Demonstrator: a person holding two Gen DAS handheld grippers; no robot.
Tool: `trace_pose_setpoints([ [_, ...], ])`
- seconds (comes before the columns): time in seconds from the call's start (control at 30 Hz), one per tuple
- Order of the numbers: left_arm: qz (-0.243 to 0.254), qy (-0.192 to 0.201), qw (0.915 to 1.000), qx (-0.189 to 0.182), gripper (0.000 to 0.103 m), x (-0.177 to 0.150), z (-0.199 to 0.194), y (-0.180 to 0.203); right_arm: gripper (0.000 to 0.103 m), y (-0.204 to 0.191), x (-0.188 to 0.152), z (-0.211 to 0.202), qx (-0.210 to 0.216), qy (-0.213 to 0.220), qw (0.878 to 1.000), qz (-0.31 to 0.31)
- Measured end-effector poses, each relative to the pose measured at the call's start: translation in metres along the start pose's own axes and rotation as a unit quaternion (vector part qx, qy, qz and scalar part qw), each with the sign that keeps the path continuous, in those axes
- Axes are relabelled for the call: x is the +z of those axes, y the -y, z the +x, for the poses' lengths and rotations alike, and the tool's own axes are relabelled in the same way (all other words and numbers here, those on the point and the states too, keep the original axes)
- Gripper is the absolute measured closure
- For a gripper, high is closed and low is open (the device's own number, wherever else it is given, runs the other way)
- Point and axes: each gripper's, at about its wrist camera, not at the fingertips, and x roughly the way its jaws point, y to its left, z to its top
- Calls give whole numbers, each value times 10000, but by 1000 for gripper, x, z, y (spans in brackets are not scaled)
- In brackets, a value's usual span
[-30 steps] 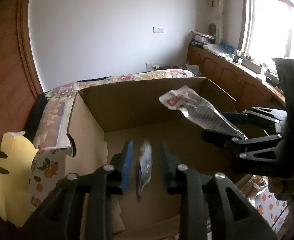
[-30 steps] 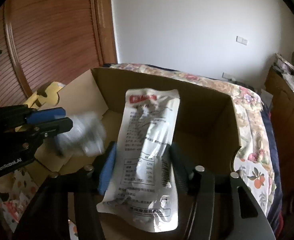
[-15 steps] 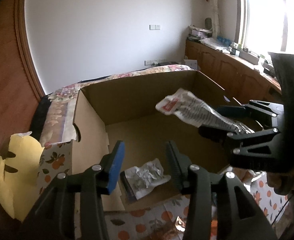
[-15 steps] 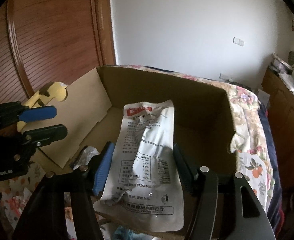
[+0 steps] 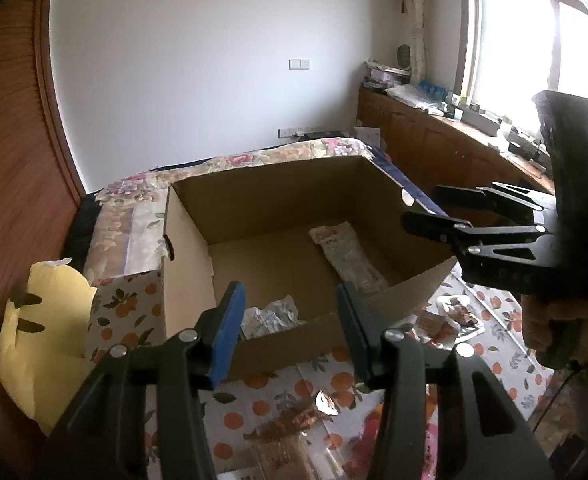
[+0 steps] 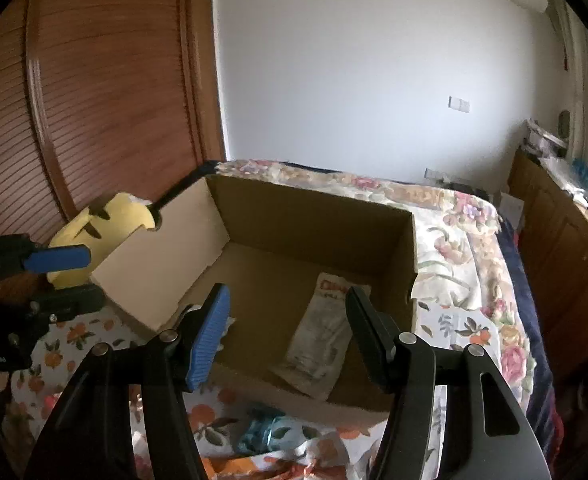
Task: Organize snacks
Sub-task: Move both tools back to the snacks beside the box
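Left gripper point(image 5: 290, 320): jaws were spread wide, nothing in them, hanging above the near edge of the cardboard box point(image 5: 278, 188).

Right gripper point(image 6: 288, 328): same deal, wide apart and empty, also above the near edge, looking down into the box.

Long pouch point(image 6: 322, 340): lay flat on the box floor along the right wall, red label end pointing at the far wall.

Crumpled silver packet point(image 5: 272, 316): sat in the near left corner of the box floor, right against the near wall, well apart from the pouch.

Leftover snacks: a teal packet point(image 6: 266, 432) and some brown wrappers point(image 5: 294, 420) were on the orange-print cloth point(image 5: 126, 304) just outside the near wall of the box, so I'd say the job was only partly done.

Yellow plush thing point(image 5: 38, 344): sat off the box's left side, not in the way.

What could go wrong: the near wall looked low and floppy, so a gripper dipping for the next snack could catch it and shove the box. Those wrappers were flat on soft cloth too, so the fingers could easily pinch fabric along with a packet, or slip off the slick foil.
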Motion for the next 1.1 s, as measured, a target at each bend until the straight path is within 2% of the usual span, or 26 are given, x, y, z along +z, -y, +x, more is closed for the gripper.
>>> trace_pose_setpoints([
  [0.13, 56, 132, 9996, 234, 55, -1, -17, 5, 42, -9, -3, -12, -22, 29, 10000, -78],
  [0.23, 123, 200, 9982, 557, 55, -3, -27, 8, 42, -12, -6, -18, 4, 4, 10000, -61],
  [0.6, 152, 114, 9972, 729, 54, -33, -30, 9, 39, -27, -46, -43, 151, -179, 9997, -22],
  [0.7, 233, 146, 9970, 729, 46, -46, -31, 10, 38, -35, -62, -47, 217, -288, 9993, -41],
  [0.77, 286, 211, 9967, 735, 36, -55, -32, 12, 38, -40, -70, -48, 279, -365, 9989, -55],
  [0.87, 281, 124, 9973, 660, 36, -67, -29, 13, 37, -49, -85, -50, 358, -469, 9982, -82],
  [0.97, 156, 69, 9989, 431, 35, -78, -28, 12, 34, -57, -100, -49, 462, -586, 9972, -71],
  [1.1, 50, 50, 9996, 271, 20, -90, -25, 10, 32, -64, -117, -45, 532, -712, 9960, -100],
])
